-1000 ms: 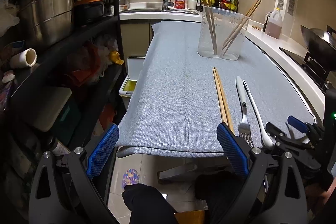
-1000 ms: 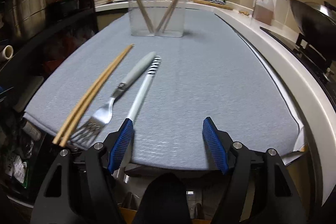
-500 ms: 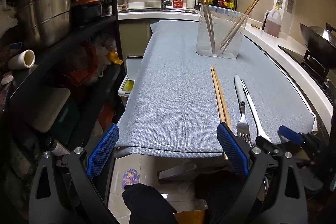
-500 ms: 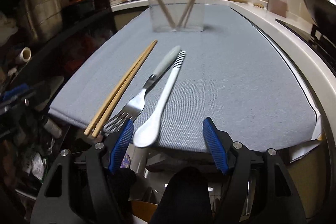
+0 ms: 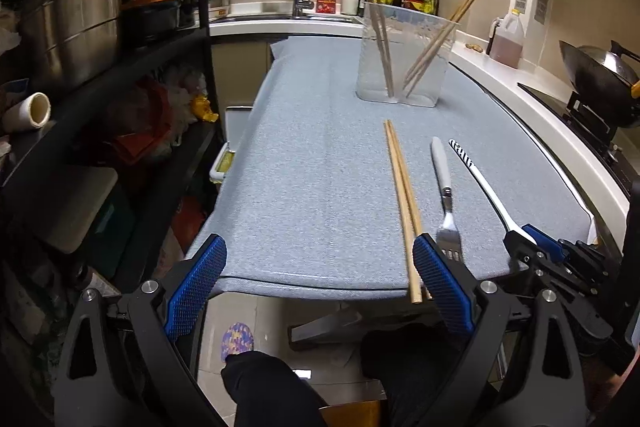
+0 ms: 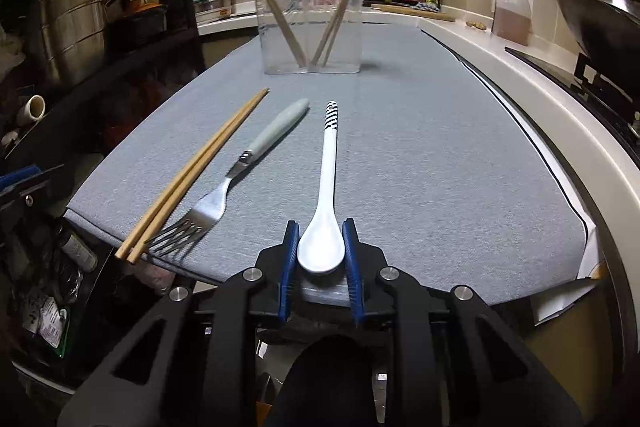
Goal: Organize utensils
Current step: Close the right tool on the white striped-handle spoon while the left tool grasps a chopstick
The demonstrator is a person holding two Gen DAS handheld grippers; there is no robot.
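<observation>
Left wrist view: the left gripper (image 5: pixel 320 291) hangs released off the table's near edge, nothing between its ridged blue pads. Wooden chopsticks (image 5: pixel 402 203) lie at 1 o'clock, a steel fork (image 5: pixel 446 203) beside them, the spoon (image 5: pixel 486 189) at 2 o'clock.

Right wrist view: the right gripper (image 6: pixel 321 247) is closing, its pads flanking the spoon's (image 6: pixel 326 203) glossy white bowl. That rounded, slick bowl could squirt out or tip. The clear holder (image 6: pixel 310 19) stands at 12 o'clock on grey felt.
</observation>
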